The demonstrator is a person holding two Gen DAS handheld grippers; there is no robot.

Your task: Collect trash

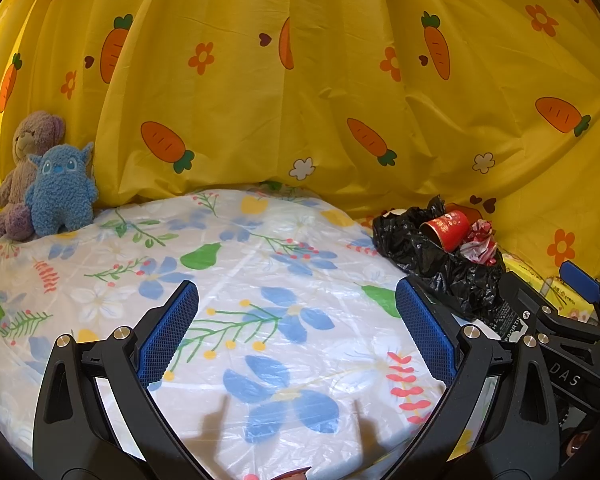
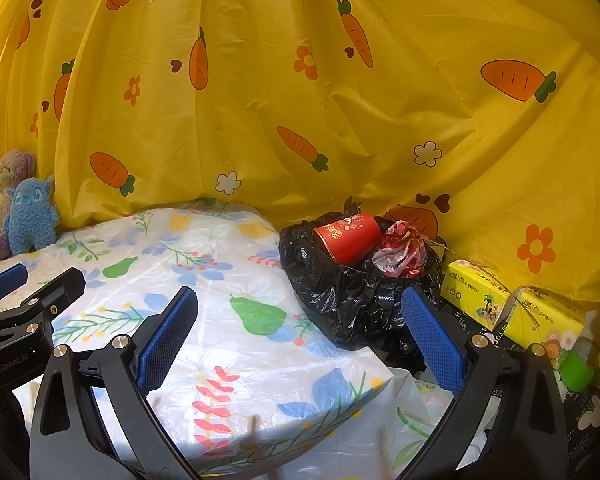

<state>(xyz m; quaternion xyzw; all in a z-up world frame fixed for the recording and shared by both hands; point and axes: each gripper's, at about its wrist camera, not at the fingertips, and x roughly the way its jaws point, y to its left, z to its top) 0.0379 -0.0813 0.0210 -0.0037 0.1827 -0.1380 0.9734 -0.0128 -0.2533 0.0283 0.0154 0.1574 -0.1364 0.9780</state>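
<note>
A black trash bag (image 2: 352, 300) sits at the table's right edge, with a red paper cup (image 2: 350, 236) lying on its side and a crumpled red-and-white wrapper (image 2: 402, 254) in its mouth. The left wrist view shows the same bag (image 1: 440, 264), cup (image 1: 448, 228) and wrapper (image 1: 478, 244) at right. My left gripper (image 1: 296, 312) hovers open over the floral tablecloth (image 1: 260, 272), nothing between its blue pads. My right gripper (image 2: 300, 320) is open too, in front of the bag, its right finger (image 2: 432, 340) overlapping the bag's lower side.
Two plush toys, a grey bear (image 1: 24, 168) and a blue monster (image 1: 62, 192), sit at the table's back left. Yellow tissue packs (image 2: 512, 312) and a green object (image 2: 576, 372) lie right of the bag. A yellow carrot-print curtain (image 1: 300, 80) hangs behind.
</note>
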